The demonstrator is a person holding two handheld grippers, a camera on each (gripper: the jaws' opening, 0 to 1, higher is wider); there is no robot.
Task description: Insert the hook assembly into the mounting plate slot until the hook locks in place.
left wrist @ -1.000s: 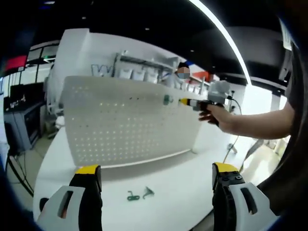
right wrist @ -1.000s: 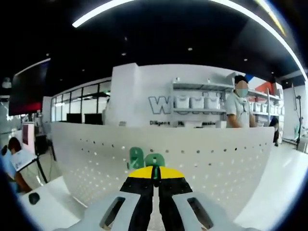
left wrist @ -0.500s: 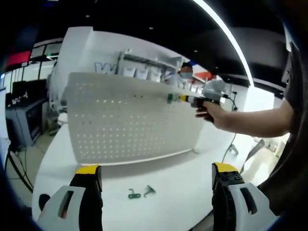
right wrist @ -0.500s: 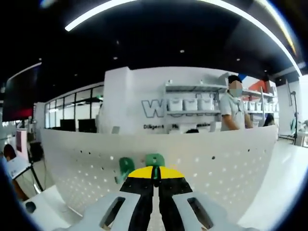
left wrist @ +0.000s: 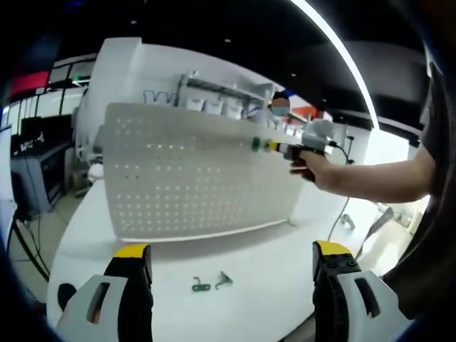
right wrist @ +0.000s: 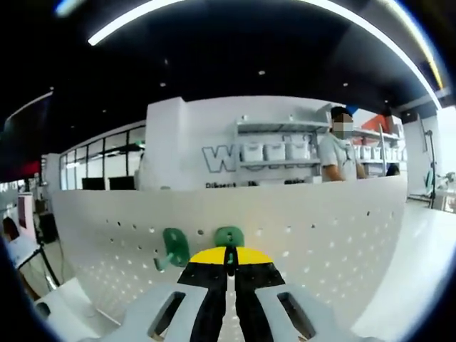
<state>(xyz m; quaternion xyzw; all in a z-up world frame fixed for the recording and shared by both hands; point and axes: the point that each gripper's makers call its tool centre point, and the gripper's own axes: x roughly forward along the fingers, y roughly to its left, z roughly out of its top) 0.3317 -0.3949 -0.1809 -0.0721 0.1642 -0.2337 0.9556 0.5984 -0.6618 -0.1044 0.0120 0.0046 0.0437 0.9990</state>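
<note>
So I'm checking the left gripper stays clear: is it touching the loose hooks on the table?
Apart. The left gripper view shows its open jaws either side of the loose hooks, bare table between.

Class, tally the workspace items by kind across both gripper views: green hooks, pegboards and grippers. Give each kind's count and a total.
Green hooks at the pegboard: 2
Green hooks lying on the table: 2
White pegboard: 1
Grippers: 2
Total: 7
</note>
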